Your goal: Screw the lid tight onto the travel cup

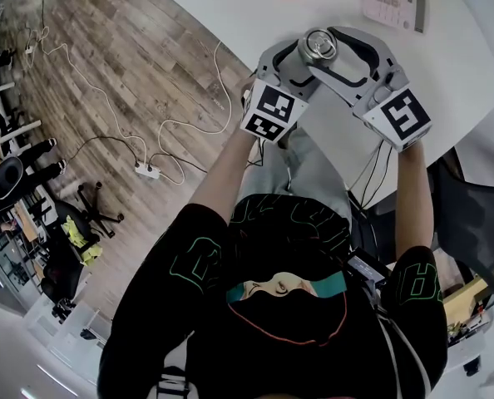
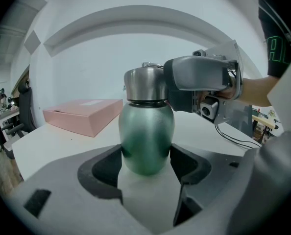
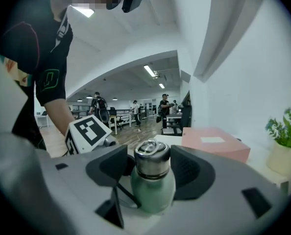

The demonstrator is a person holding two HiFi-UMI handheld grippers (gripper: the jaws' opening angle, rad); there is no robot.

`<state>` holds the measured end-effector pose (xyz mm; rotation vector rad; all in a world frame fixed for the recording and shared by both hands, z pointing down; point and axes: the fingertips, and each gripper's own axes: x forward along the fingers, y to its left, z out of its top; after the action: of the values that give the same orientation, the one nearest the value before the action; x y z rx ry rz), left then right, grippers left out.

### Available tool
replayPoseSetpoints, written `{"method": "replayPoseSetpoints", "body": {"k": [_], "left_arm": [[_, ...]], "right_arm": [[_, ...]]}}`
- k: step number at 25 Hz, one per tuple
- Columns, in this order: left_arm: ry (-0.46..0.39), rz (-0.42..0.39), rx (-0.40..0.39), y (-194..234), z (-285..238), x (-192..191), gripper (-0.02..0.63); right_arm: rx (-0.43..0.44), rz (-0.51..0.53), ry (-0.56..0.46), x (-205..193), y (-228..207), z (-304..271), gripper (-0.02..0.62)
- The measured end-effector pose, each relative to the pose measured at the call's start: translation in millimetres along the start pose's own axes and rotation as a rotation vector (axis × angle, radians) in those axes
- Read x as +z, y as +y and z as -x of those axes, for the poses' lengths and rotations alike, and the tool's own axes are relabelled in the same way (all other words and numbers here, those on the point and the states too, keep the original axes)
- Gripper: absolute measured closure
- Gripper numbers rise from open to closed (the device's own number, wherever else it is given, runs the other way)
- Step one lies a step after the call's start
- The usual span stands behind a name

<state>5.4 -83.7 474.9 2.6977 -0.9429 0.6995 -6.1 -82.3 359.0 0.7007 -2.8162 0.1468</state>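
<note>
A green travel cup [image 2: 146, 136] with a steel lid [image 2: 145, 84] stands upright on the white table [image 1: 447, 65]. In the head view only its lid [image 1: 319, 46] shows, between both grippers. My left gripper [image 2: 146, 163] is shut on the cup's green body, its dark pads [image 2: 187, 163] pressed to both sides. My right gripper [image 3: 150, 168] reaches in from the opposite side at lid height. It is open, with the lid [image 3: 152, 160] between its pads and a thin gap showing on the left side. One right finger [image 2: 194, 75] shows beside the lid.
A pink flat box [image 2: 82, 114] lies on the table behind the cup. A calculator [image 1: 394, 2] sits further back, and a potted plant [image 3: 285, 151] stands at the right. Cables and a power strip [image 1: 147, 170] lie on the wood floor to the left.
</note>
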Motion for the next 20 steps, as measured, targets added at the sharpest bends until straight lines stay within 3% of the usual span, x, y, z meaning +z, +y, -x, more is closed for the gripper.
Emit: {"method": "replayPoseSetpoints", "body": {"k": [14,20], "left_arm": [[0.008,0.008,-0.001,-0.4,0.1,-2.0,0.285],[0.004,-0.005,-0.002,-0.8,1.9,1.2,0.285]], "right_arm": [[0.353,0.025,0.11,1.0,2.1,-7.0,0.33],[0.363,0.062,0.089,0.0,3.3,-4.0,0.347]]}}
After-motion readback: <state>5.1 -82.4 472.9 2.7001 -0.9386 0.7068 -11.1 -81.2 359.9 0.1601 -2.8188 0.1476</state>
